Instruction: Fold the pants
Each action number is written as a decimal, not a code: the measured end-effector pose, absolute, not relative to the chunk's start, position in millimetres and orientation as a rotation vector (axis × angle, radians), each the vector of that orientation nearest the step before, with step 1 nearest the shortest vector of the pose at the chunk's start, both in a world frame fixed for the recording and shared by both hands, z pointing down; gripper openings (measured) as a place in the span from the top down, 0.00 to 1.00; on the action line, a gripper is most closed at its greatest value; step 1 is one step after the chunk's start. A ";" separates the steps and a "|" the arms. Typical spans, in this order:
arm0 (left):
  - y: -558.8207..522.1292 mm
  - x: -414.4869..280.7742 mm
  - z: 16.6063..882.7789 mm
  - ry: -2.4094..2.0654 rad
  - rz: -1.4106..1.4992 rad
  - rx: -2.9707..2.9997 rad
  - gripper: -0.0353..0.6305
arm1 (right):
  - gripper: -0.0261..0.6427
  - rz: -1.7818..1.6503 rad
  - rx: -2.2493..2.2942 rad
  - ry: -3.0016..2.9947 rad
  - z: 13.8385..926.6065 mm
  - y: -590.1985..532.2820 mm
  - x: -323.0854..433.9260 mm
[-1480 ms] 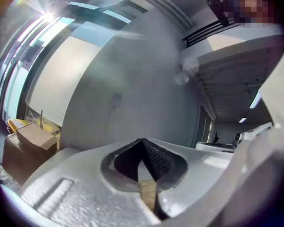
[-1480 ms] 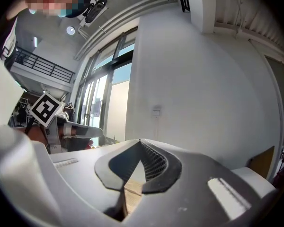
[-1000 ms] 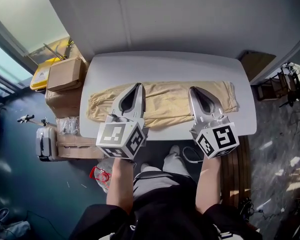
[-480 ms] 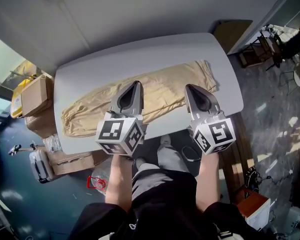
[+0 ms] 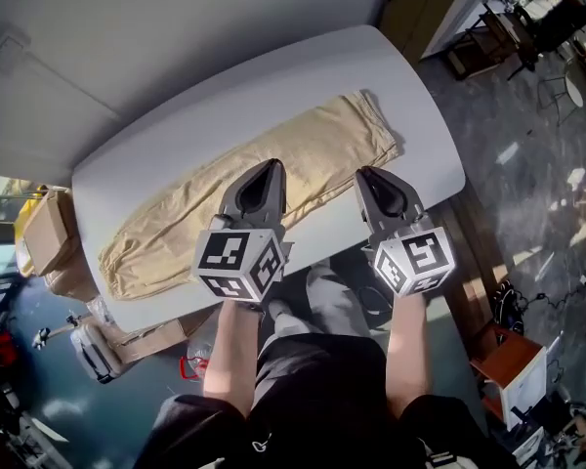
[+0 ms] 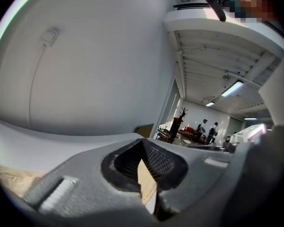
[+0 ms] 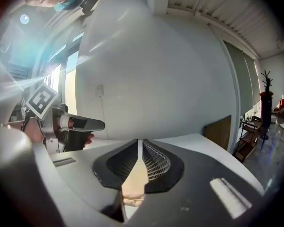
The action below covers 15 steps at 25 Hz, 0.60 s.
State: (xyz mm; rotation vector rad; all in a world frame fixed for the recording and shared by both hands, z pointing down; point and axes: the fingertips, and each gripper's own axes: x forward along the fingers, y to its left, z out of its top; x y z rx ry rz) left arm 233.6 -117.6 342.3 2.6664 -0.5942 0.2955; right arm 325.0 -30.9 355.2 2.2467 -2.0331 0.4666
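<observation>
Beige pants lie stretched flat along the white table, running diagonally from lower left to upper right. My left gripper hovers over the near edge of the pants' middle, its jaws shut with nothing in them. My right gripper hangs beside it over the table's near edge, just off the cloth. Its jaws are opening, a thin slit shows between the tips, and nothing is between them. Beige cloth shows below through the gap. The right gripper view also shows the left gripper.
A white wall runs behind the table. Cardboard boxes stand on the floor at the left end. A wooden board leans by the far right corner, and a slatted wooden piece lies at the right. The person's legs are under the near edge.
The head view has swung, so the table and pants now lie diagonally. Both grippers have come down and along the pants toward the right half. The right jaws have parted slightly.
</observation>
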 end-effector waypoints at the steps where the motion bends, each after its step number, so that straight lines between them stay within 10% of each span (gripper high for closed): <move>1: -118.0 245.9 352.7 -0.576 0.318 2.664 0.94 | 0.90 0.494 2.258 -2.014 367.5 -30.2 336.6; 15: -118.0 343.9 449.3 -0.457 0.517 2.587 0.94 | 0.74 0.759 2.313 -1.804 473.7 -22.2 449.7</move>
